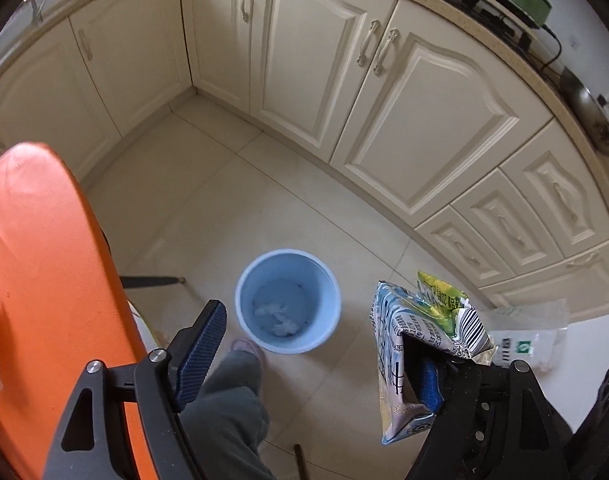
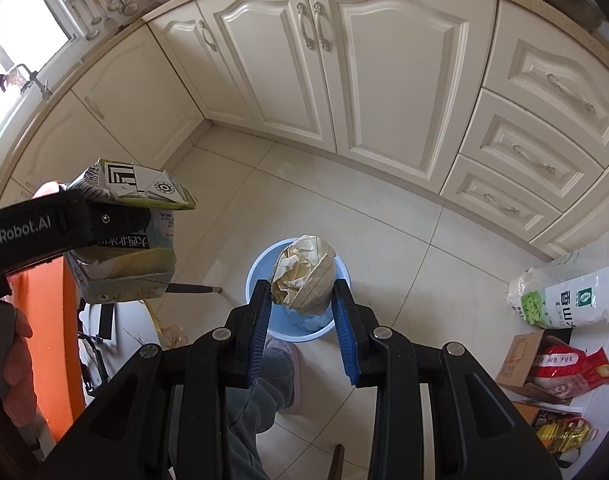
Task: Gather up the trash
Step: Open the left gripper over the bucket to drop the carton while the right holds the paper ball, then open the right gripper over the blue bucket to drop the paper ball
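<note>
A light blue bin (image 1: 288, 300) stands on the tiled floor with white tissue in its bottom. My left gripper (image 1: 312, 332) hangs above it, jaws wide apart. A crushed blue, white and green drink carton (image 1: 416, 320) clings to its right finger only; the left finger (image 1: 202, 344) is far from it. The right wrist view shows the same carton (image 2: 132, 232) at the left. My right gripper (image 2: 303, 292) is shut on a crumpled beige paper ball (image 2: 304, 276), directly over the bin (image 2: 260, 260).
An orange surface (image 1: 44, 260) fills the left. A person's leg and slipper (image 1: 232, 392) stand beside the bin. Cream cabinets (image 1: 404, 120) line the back. A white rice bag (image 2: 572, 296), a red bag (image 2: 560, 364) and an oil bottle (image 2: 564, 436) lie at right.
</note>
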The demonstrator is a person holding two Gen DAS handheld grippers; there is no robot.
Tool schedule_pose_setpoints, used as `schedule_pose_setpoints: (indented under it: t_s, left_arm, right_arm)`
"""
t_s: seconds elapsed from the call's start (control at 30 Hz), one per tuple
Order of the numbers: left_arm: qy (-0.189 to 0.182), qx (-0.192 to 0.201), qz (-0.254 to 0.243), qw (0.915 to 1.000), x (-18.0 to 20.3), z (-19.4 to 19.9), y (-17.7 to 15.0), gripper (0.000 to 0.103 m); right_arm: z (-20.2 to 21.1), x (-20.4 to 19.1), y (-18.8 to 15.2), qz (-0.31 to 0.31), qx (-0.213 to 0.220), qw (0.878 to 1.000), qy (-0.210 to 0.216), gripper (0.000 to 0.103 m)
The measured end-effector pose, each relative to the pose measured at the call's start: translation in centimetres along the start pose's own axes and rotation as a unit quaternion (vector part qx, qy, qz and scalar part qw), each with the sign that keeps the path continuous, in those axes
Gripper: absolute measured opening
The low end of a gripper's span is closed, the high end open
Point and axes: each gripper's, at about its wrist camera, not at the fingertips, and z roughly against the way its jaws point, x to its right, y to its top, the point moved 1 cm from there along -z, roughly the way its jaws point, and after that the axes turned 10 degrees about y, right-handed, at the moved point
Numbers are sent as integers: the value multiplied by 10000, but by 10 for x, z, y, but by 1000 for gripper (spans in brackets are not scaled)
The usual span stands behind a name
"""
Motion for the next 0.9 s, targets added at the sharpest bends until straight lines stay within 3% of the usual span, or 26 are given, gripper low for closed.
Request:
schedule_pose_setpoints:
  t_s: [0.33,0.4,0.53,0.7,0.9]
  left_arm:
    - [-386,-414,159,9983,-23,-20,26,79]
    - [-438,-445,119,9980,-24,-19,25,79]
    - [-411,-423,121,9982,-28,-20,28,79]
    - [-465,-533,254,9972,-31,-25,27,79]
    - [-359,-411,260,9982,-32,-21,23,79]
  right_arm:
    - [-5,-24,8,195,-6,9965,814,31]
    - [-11,-26,11,147,-34,9966,815,31]
    - [-21,-23,17,60,-6,9992,398,31]
    - [-17,-15,17,-129,9,9974,707,31]
    - [-9,-16,16,-26,99,9980,616,31]
